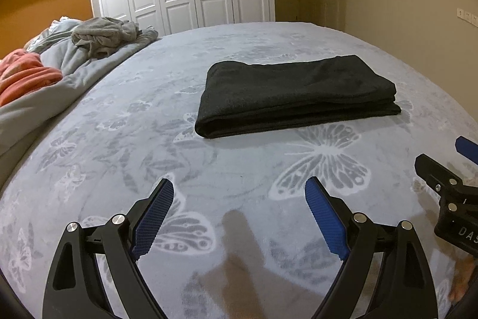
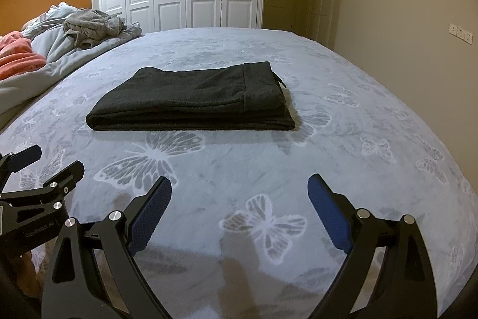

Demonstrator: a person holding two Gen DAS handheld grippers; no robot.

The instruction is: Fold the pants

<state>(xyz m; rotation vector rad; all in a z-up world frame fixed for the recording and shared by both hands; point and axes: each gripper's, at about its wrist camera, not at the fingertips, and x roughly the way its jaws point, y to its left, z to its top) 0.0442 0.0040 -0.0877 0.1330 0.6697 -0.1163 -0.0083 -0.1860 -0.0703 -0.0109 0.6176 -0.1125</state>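
Pants (image 1: 295,94): dark, folded into a flat stacked rectangle on the bed (image 1: 239,169); at 12 o'clock from both grippers, well apart from them.
Fold edge: rounded fold faces 9 o'clock, waistband end toward 3 o'clock; layers appear aligned, so the fold is judged complete.
Left gripper (image 1: 239,193): released, jaws wide, nothing between them; held back over bare cover.
Right gripper (image 2: 239,190): released, empty; beside the left, clear of the stack.
Loose bedding (image 1: 98,41): heaped at 10 o'clock, apart from the pants.
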